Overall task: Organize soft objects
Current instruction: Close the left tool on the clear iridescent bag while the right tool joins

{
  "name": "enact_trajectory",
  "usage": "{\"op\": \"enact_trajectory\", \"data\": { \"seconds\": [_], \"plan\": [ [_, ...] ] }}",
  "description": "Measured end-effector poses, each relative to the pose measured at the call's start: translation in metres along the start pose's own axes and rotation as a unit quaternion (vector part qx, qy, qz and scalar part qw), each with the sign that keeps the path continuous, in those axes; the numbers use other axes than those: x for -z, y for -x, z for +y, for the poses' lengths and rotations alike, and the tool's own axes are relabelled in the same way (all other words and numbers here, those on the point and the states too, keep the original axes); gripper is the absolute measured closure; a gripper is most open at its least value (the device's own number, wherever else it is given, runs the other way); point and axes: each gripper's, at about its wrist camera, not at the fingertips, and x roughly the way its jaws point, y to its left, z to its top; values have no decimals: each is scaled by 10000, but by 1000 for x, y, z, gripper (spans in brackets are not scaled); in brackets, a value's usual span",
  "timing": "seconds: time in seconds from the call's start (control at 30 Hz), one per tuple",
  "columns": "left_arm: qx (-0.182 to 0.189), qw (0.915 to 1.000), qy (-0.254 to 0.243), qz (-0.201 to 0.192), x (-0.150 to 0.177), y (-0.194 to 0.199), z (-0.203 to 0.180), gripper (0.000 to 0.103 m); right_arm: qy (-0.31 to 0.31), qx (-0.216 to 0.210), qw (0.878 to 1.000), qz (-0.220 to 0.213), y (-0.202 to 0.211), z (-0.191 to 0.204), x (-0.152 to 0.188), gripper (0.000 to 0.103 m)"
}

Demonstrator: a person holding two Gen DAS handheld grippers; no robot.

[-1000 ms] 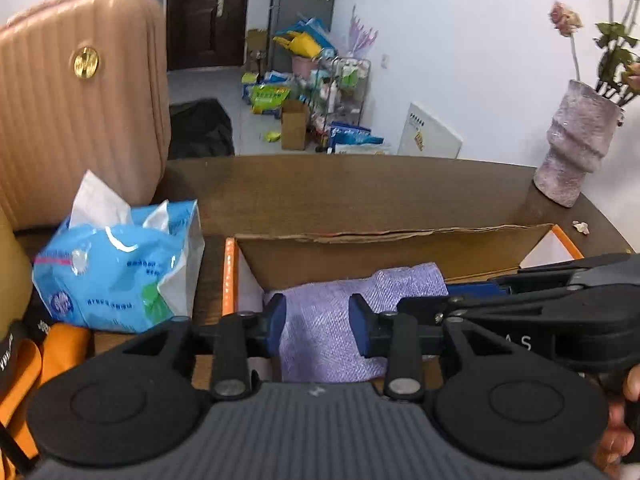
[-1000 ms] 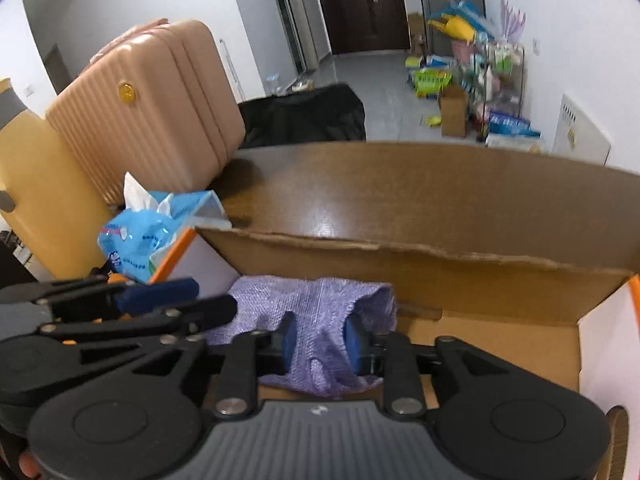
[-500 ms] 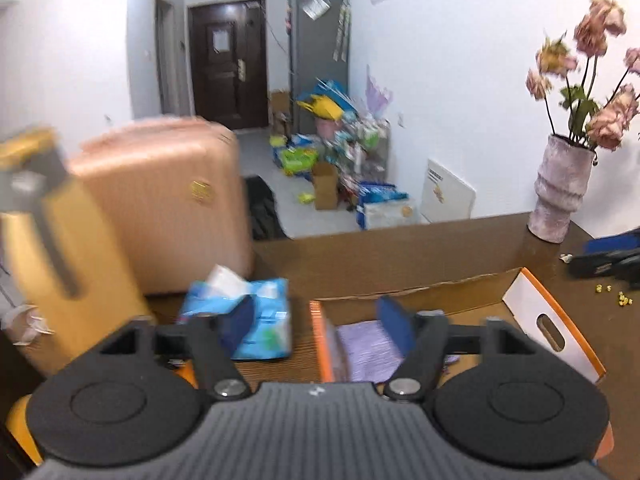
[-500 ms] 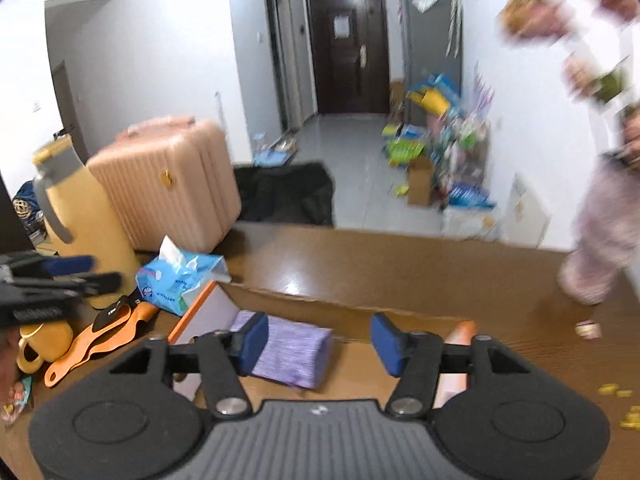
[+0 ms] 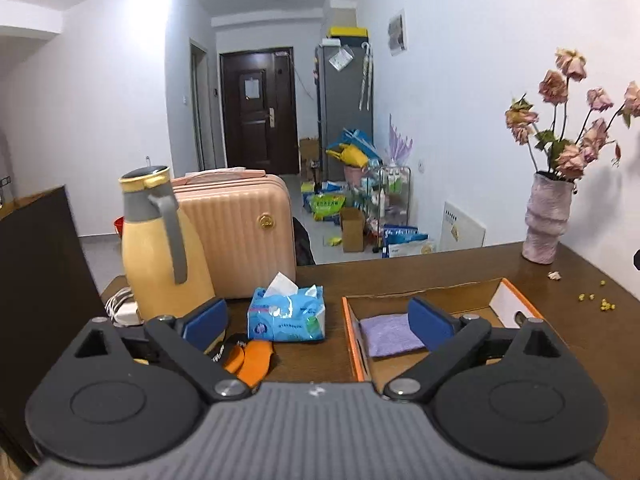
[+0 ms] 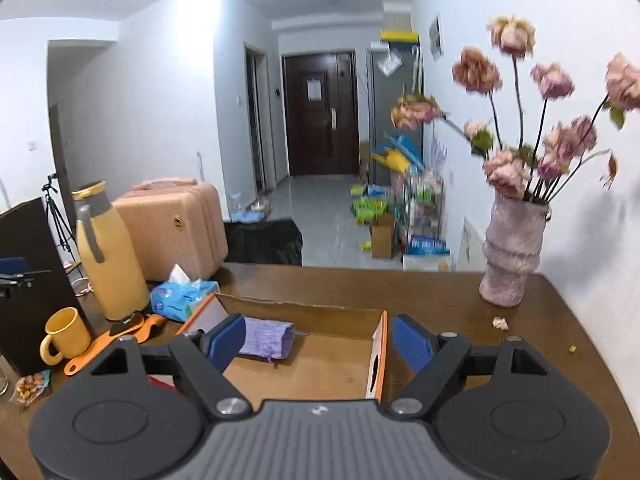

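Purple cloth (image 6: pixel 266 338) against box wall (image 6: pixel 200 318)

A lived-in home, seen from a dark wooden table (image 5: pixel 420 268) — the landmark here. On the table stand a vase of dried pink flowers (image 6: pixel 512 248), a yellow thermos jug (image 5: pixel 160 248), a yellow mug (image 6: pixel 66 334) and a blue pack of tissues (image 5: pixel 286 314). Against its far left edge stands a pink ribbed suitcase (image 5: pixel 240 232). Beyond the table a tiled hallway runs to a dark entrance door (image 6: pixel 320 114) — a grey refrigerator (image 5: pixel 344 108) and a heap of household packages (image 5: pixel 360 200) line its right wall.
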Motion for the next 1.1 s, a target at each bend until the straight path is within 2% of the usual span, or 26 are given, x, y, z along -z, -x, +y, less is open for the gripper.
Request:
{"op": "enact_trajectory", "data": {
  "seconds": [0.07, 0.23, 0.33, 0.43, 0.57, 0.7, 0.8, 1.03, 1.1],
  "plan": [
    [-95, 9998, -25, -159, 22, 20, -5, 4, 125, -50, 9994, -304, 19, 9, 18, 22],
    [148, 9978, -282, -578, 87, 66, -20, 0, 163, -248, 9959, -858, 65, 29, 74, 21],
    [329, 9964, -386, -680, 127, 87, -26, 0, 182, -410, 9919, -1192, 92, 44, 113, 21],
    [288, 9976, -243, -588, 163, 95, -27, 0, 392, -462, 9892, -1335, 107, 66, 159, 22],
    [475, 9989, -22, -35, 199, 88, -28, 0, 615, -492, 9891, -1243, 110, 92, 213, 25],
    [687, 9970, -74, 337, 216, 75, -35, 0, 165, -759, 9945, -696, 95, 97, 244, 28],
    [759, 9963, -174, 351, 213, 61, -42, 0, 301, -618, 9971, -338, 79, 95, 251, 34],
    [950, 9940, -243, 493, 204, 24, -67, 0, -192, -481, 9984, -227, 58, 71, 249, 39],
    [1171, 9918, -171, 485, 201, 17, -74, 0, -230, -447, 9987, -93, 45, 67, 250, 41]
  ]
}}
